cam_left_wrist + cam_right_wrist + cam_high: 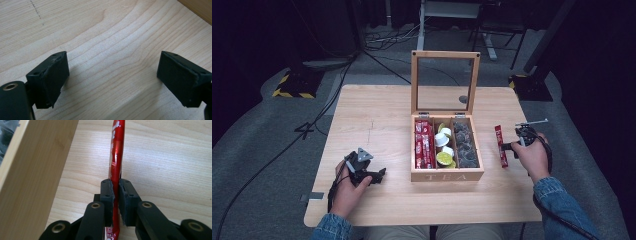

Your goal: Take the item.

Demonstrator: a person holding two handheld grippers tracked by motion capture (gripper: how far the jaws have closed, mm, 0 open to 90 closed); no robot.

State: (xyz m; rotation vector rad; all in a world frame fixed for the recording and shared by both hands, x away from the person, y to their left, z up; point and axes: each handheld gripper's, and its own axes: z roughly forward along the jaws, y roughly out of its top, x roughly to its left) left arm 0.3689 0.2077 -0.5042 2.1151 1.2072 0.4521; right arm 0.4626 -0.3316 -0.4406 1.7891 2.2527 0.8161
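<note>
**Red stick sachet pinched beside the tea box**

From the high view, the right gripper [513, 146] holds a red stick sachet [501, 146] just to the right of the wooden tea box [447, 175], over bare worktop [377, 110]. The box lid stands open; its left compartment holds more red sachets [424, 145], the middle one small round pods [444, 148], the right one dark packets [464, 145]. The left gripper [377, 175] rests low on the worktop to the left of the box, well apart from the sachet.

In the left gripper view, the two fingers [53, 77] stand spread wide with nothing but wood grain between them. A corner of the box cuts in at the top right.

In the right gripper view, the fingers [108, 192] are pressed together on the sachet [117, 147] near its lower end, and the long free part rises ahead with a slight bow. It looks light, thin and limp — glossy foil that could slip or crease — so a pinch nearer the middle would likely steady it better. The box wall [37, 170] stands close on the left.

The printing on the sachet is too blurred to read, its bottom end is cut off behind the fingers, and whether its far tip touches the worktop cannot be told — nor what the dark packets contain.
</note>
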